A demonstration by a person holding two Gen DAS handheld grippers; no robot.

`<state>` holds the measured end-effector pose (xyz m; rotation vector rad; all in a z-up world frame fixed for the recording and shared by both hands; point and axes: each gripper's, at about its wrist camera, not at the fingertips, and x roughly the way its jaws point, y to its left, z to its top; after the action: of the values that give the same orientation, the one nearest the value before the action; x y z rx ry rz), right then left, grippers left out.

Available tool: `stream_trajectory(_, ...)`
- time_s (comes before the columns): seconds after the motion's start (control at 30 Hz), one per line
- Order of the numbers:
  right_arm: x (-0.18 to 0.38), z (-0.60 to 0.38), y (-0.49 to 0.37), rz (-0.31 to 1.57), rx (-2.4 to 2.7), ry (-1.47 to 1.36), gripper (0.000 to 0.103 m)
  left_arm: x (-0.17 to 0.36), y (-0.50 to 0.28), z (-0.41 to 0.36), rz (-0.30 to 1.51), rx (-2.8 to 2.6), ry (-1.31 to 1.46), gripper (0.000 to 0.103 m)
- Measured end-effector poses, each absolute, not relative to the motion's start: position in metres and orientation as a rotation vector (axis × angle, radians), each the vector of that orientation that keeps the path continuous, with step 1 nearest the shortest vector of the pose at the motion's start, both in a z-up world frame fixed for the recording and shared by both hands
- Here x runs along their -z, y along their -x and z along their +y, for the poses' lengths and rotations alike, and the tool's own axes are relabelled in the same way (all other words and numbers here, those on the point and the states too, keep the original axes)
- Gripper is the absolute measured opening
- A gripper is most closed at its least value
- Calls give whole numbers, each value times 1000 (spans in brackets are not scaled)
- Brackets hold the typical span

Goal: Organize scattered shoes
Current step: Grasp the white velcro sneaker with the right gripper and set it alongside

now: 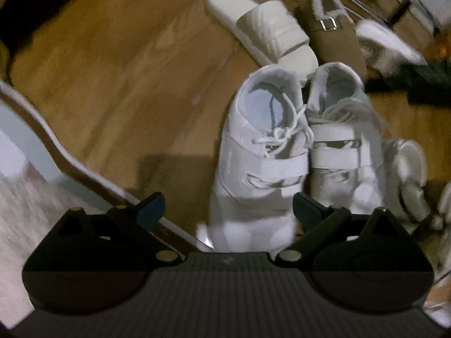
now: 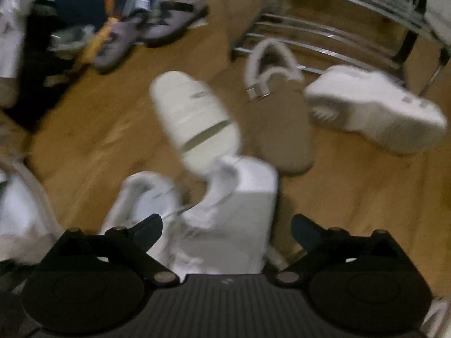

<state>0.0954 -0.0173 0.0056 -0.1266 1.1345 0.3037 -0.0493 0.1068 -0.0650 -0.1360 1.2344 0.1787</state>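
Two white strap sneakers stand side by side on the wood floor: the left one [image 1: 253, 152] and the right one [image 1: 341, 146]. My left gripper [image 1: 228, 207] is open, its fingers either side of the left sneaker's toe. My right gripper [image 2: 227, 229] is open above the same pair [image 2: 242, 205], blurred by motion. A white slide sandal [image 1: 270, 31] [image 2: 194, 115], a tan fur-lined clog [image 1: 329, 33] [image 2: 282, 121] and a white chunky sneaker on its side [image 2: 375, 107] [image 1: 386, 42] lie beyond the pair.
A chrome shoe rack [image 2: 338, 14] stands at the back right. Grey sandals [image 2: 157, 28] and a clutter pile [image 2: 70, 22] lie at the back left. A white shoe lies to the right [image 1: 406, 174]. A white panel with a brown edge [image 1: 70, 155] is at left.
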Motion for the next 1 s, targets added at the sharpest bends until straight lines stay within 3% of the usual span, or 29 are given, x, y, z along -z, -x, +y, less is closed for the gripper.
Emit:
stream_trajectory(0.17, 54, -5, -119, 1296, -260, 95, 96, 60, 53, 98, 1227, -180, 32, 98)
stream_trajectory(0.3, 59, -24, -116, 1263, -314, 61, 88, 61, 54, 119, 1242, -171, 149, 98)
stream_trajectory(0.53, 67, -91, -115, 1370, -347, -443, 77, 66, 50, 135, 1244, -196, 227, 98)
stream_trajectory(0.83, 53, -71, -86, 1342, -406, -346, 76, 67, 37, 147, 1241, -230, 224, 98)
stream_trajectory(0.9, 48, -67, -78, 1334, -419, -336, 70, 69, 37, 149, 1242, -228, 238, 98)
stream_trajectory(1.0, 41, -61, -67, 1321, -439, -320, 69, 74, 38, 149, 1252, -223, 246, 98)
